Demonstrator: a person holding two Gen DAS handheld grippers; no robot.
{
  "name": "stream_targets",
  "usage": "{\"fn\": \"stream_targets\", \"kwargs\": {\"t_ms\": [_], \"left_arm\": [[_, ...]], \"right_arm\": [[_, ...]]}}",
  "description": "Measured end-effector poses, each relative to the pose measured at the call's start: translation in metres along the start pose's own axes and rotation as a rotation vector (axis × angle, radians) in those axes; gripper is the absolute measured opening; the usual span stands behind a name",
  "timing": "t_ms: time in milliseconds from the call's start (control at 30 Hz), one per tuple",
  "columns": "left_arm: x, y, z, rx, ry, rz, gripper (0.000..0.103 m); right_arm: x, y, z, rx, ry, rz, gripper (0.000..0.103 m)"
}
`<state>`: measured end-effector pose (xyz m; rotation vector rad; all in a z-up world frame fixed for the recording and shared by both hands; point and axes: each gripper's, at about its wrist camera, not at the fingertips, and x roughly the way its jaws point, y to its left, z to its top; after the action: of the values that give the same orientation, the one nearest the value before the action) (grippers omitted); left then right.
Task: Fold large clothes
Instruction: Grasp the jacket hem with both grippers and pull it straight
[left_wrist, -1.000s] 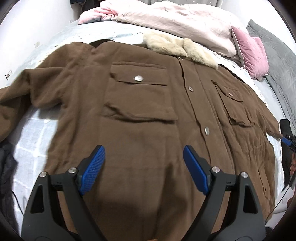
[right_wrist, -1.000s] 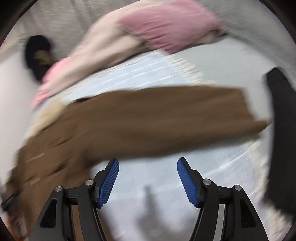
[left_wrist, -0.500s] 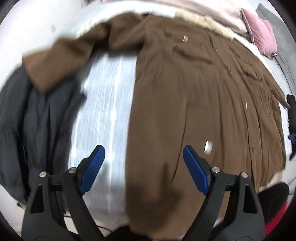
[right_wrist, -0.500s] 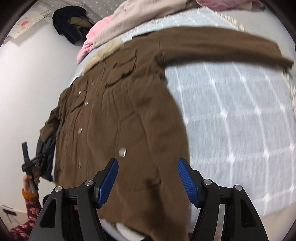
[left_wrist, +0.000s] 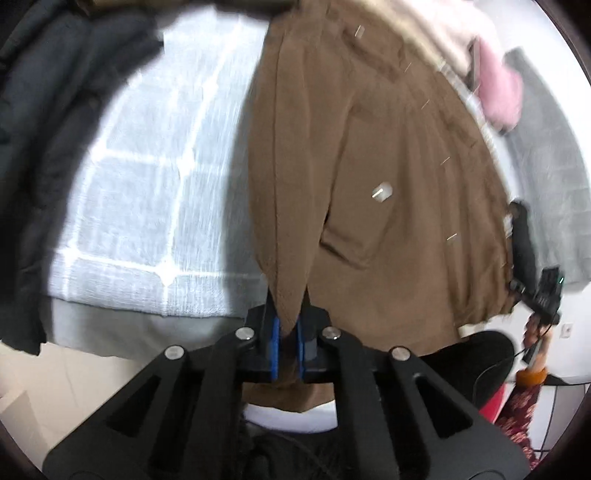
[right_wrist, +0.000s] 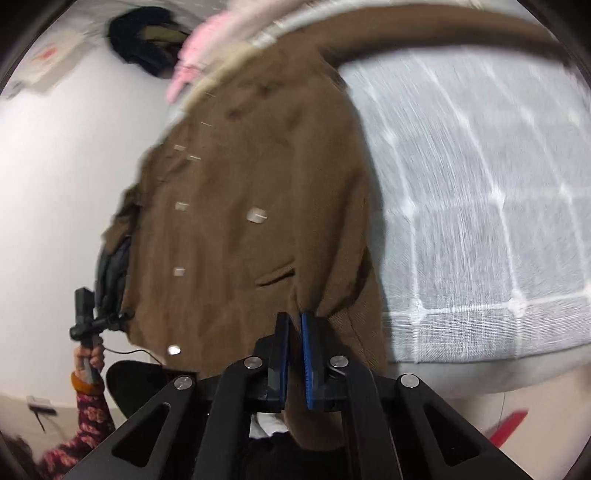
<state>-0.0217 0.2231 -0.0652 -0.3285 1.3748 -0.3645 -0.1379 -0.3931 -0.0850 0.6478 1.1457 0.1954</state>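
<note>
Both hand-held grippers clamp the coat (left_wrist: 388, 155) hem (blurred).

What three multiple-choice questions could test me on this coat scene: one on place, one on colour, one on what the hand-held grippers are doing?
1. Where does the coat lie?
A. On a checked bedspread
B. On a wooden floor
C. On a hanger

2. What colour is the coat?
A. Pink
B. Brown
C. White

3. What is the state of the left hand-held gripper and the right hand-held gripper?
A. Both wide open
B. One open, one shut
C. Both shut on the coat's bottom edge

Answers: 1 A, pale checked bedding shows beside the coat; 2 B, the fabric is brown in both views; 3 C, brown cloth is pinched between each pair of blue pads.
</note>
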Motion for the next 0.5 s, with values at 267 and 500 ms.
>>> {"fn": "stream_targets", "kwargs": {"t_ms": [267,500], "left_arm": [[0.037,0.004,-0.009,0.089,0.117,0.258,0.014],[-0.012,-0.017,-0.004,0.116,-0.061,0.343,0.060]], "right_arm": [[0.005,-0.008,-0.031,-0.038,0.130,-0.271,0.004],[-0.008,0.026,-0.018,-0.113,0.022,-0.321,0.049]]}}
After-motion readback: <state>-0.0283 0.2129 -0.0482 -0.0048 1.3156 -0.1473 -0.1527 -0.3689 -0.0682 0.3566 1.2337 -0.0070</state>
